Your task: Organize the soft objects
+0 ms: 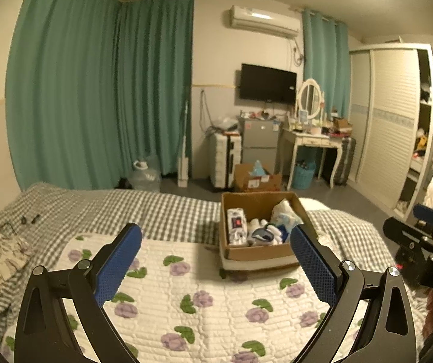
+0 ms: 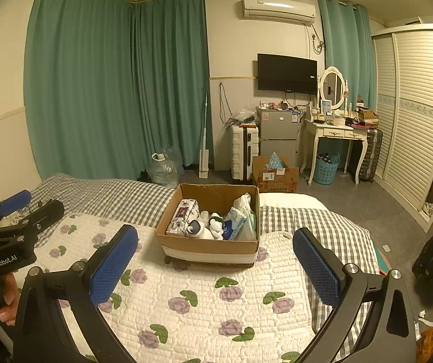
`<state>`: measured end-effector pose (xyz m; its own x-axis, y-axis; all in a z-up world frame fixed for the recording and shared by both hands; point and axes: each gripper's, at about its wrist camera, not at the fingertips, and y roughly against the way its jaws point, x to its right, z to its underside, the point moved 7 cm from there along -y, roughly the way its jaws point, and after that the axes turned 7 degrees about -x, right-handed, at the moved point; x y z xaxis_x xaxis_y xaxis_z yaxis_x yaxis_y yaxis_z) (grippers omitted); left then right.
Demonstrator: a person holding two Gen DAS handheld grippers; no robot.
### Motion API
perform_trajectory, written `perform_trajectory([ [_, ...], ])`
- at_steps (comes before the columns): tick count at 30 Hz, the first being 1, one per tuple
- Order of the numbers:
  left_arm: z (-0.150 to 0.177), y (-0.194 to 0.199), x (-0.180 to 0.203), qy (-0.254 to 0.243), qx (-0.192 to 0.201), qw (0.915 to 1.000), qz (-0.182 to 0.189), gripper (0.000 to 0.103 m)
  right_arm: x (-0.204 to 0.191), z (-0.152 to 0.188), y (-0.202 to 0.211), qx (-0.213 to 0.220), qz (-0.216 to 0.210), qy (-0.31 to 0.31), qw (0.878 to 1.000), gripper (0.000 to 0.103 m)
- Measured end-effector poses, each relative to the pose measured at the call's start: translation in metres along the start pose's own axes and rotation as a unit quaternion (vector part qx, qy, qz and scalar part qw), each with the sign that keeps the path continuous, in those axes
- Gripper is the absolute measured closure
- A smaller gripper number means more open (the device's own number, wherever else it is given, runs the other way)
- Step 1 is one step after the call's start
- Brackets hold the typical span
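Observation:
A brown cardboard box (image 1: 240, 254) stands on the bed, on a white quilt with purple flowers (image 1: 186, 302). It holds several soft things: a patterned tissue pack (image 1: 237, 222), a white and blue plush toy (image 1: 263, 234) and plastic packs (image 1: 285, 213). My left gripper (image 1: 216, 251) is open and empty, above the quilt short of the box. My right gripper (image 2: 216, 254) is open and empty, in front of the box (image 2: 210, 243). The box contents show as tissue pack (image 2: 183, 214), plush toy (image 2: 199, 228) and packs (image 2: 245, 217). Each gripper shows at the other view's edge.
A grey checked sheet (image 2: 107, 196) covers the bed under the quilt (image 2: 201, 296). Beyond the bed stand a second cardboard box (image 2: 275, 175), a white suitcase (image 2: 244, 152), a small fridge (image 2: 278, 136), a dressing table (image 2: 334, 133), a water jug (image 2: 163, 171) and a wardrobe (image 2: 412, 115).

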<state>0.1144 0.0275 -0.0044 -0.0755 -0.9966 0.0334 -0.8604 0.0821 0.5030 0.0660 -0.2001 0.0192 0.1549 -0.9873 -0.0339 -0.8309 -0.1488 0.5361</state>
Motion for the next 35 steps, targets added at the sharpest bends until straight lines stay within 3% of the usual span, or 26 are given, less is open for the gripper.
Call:
perform_trajectory([
  [35,0.008,-0.009,0.009,-0.019,-0.014,0.9997,-0.009,0.003,-0.001,0.010,-0.017,-0.013,0.000,-0.009,1.000,0.000],
])
